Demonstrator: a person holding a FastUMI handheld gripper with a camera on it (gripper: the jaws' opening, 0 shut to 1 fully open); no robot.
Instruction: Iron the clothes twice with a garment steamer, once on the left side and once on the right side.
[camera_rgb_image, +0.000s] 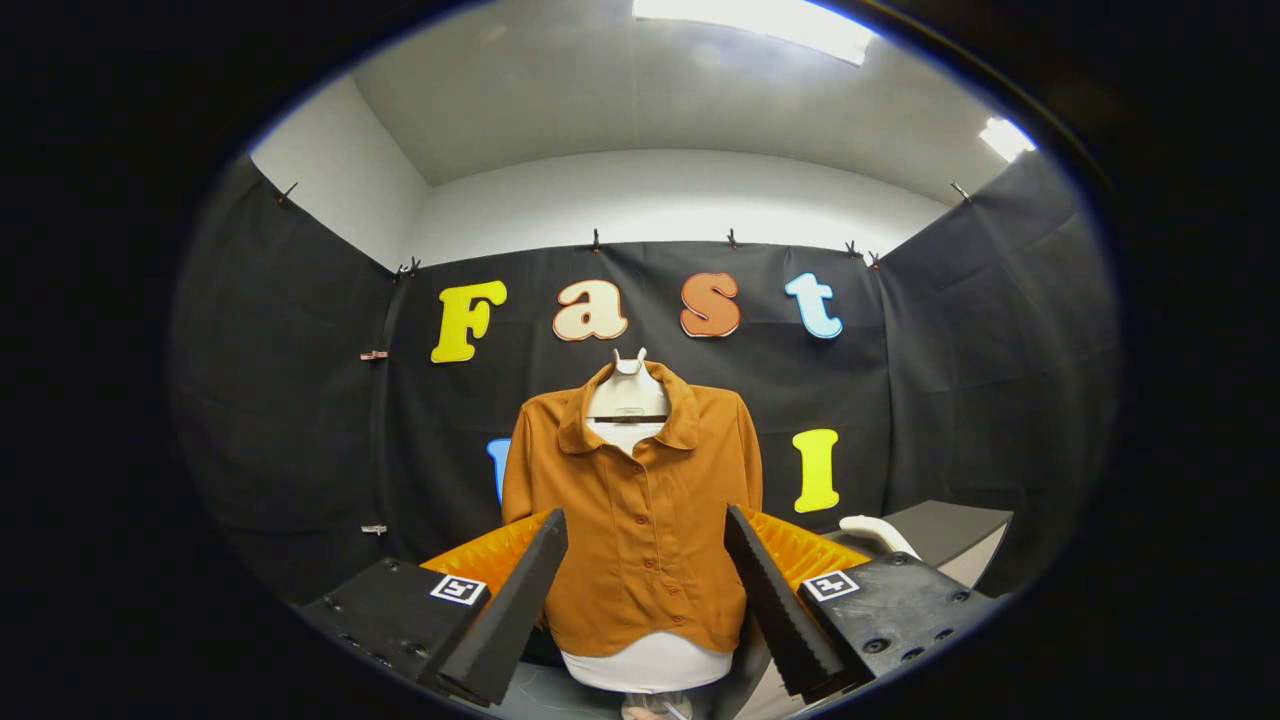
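Nothing ironed yet, by the look — gripper spread and empty, steamer untouched on counter beside shirt.

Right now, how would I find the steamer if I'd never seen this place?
Find the orange shirt on the white mannequin ahead of the open gripper. Beside it stands a dark table. The steamer is the curved white handle there, the only pale thing on it.

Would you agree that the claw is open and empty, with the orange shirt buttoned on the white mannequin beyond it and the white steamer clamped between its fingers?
Not quite: the gripper view shows the steamer resting apart on the grey ledge, not clamped. The claw is open and empty, with the orange shirt on the mannequin beyond.
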